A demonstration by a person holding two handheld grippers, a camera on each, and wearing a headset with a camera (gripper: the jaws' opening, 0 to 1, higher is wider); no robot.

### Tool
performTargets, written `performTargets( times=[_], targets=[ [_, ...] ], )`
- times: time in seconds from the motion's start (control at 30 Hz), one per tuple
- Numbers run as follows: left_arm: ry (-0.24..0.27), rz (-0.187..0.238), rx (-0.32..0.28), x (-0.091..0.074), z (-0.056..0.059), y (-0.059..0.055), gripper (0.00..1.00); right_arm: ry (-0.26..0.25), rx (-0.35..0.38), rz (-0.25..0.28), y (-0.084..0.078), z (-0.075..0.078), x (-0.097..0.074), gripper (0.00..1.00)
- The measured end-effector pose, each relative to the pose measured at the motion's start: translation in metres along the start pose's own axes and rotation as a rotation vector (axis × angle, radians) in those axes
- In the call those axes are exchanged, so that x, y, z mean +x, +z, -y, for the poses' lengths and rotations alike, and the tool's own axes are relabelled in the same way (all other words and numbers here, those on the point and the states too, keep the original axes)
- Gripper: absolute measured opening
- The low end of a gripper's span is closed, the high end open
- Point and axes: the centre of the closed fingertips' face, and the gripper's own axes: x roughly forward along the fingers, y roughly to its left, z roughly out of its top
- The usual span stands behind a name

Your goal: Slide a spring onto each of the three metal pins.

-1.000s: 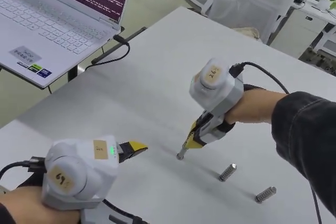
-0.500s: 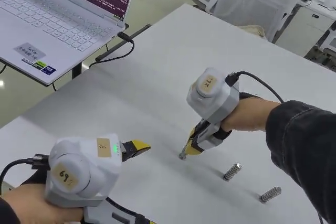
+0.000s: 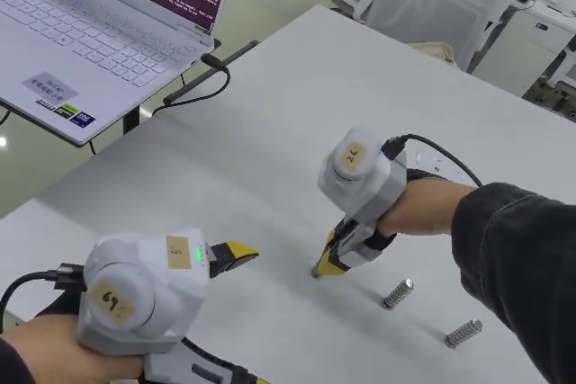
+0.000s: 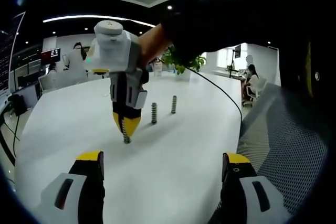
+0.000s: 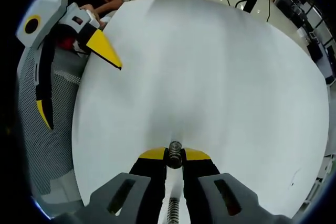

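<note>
1. The left tool point(image 3: 232, 254), jaws spread, hovers over the counter's point(image 3: 270, 132) near edge.
2. Two springs point(image 3: 396, 294) stand upright toward the right edge.
3. The right tool point(image 3: 328, 265) pinches the third spring point(image 5: 175, 155), tip down mid-counter; a tilt or a loose pinch could flick it away.

2 springs point(image 3: 396, 293) on table point(image 3: 270, 123), R of R gripper point(image 3: 324, 268); laptop point(image 3: 99, 24) back-L.
</note>
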Motion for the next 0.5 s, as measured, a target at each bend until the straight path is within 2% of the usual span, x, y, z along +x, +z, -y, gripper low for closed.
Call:
performTargets(
  times=[0.5],
  targets=[
    [-0.006,-0.006,-0.002,-0.0001,0.0015,-0.0009,0.89,-0.003,0.015,0.017,-0.0037,-0.0048,0.0066,0.11]
  ],
)
